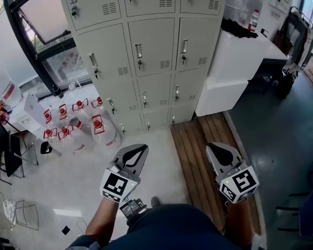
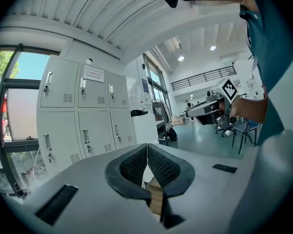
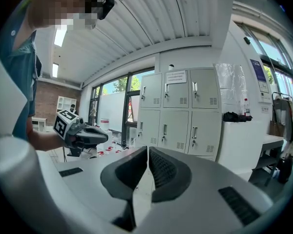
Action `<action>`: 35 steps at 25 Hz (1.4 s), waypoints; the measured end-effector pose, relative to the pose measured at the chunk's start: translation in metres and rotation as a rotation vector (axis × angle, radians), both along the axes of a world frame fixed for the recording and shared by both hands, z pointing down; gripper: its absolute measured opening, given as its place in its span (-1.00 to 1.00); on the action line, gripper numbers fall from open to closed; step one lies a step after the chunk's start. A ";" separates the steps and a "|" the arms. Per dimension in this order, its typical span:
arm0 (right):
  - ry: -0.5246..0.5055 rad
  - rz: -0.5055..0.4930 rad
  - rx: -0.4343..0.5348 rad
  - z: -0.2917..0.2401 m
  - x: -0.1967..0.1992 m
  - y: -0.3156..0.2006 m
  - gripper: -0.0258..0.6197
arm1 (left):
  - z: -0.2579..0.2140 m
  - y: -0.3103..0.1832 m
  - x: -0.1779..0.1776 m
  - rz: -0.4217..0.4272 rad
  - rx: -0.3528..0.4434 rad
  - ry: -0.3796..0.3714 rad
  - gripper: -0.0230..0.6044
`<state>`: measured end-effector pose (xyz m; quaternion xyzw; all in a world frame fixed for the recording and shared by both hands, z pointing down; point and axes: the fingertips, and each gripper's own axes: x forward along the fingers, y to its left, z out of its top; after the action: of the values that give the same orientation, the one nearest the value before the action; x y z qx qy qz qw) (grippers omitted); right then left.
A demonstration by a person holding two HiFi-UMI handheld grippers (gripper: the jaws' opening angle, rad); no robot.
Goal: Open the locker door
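Note:
A bank of pale grey lockers [image 1: 146, 51] stands ahead with every door closed, each carrying a small handle and lock. It also shows as the lockers [image 2: 83, 121] in the left gripper view and the lockers [image 3: 178, 116] in the right gripper view. My left gripper [image 1: 142, 150] is held low and well short of them, jaws shut with nothing between them [image 2: 147, 147]. My right gripper [image 1: 213, 149] hangs beside it at the same height, also shut and empty [image 3: 148, 150]. Neither touches a door.
Several large water bottles with red caps [image 1: 75, 121] stand on the floor left of the lockers. A white counter [image 1: 235, 72] adjoins them on the right, with a dark bag [image 1: 239, 29] on top. A wooden floor strip [image 1: 203, 155] runs under my right side.

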<state>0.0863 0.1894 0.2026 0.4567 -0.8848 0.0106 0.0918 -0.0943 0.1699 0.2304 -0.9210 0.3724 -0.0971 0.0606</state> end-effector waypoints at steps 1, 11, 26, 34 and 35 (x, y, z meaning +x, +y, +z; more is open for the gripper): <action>0.005 0.000 -0.002 0.000 -0.008 -0.002 -0.80 | 0.001 -0.002 -0.007 0.004 0.001 0.004 -0.87; 0.060 -0.049 -0.003 -0.007 -0.064 -0.031 -0.80 | 0.013 -0.016 -0.074 -0.074 -0.015 0.045 -0.87; 0.038 -0.228 0.004 -0.006 -0.109 -0.128 -0.80 | 0.022 -0.054 -0.124 -0.275 -0.056 0.022 -0.87; 0.032 -0.273 -0.008 -0.001 -0.091 -0.186 -0.80 | 0.028 -0.097 -0.104 -0.324 -0.074 0.015 -0.87; 0.032 -0.285 -0.003 -0.002 -0.088 -0.194 -0.80 | 0.029 -0.105 -0.102 -0.333 -0.077 0.005 -0.87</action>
<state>-0.0020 -0.0050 0.2003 0.3266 -0.9390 -0.0087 0.1070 -0.1963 0.0652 0.2597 -0.8484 0.5161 -0.1177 0.0074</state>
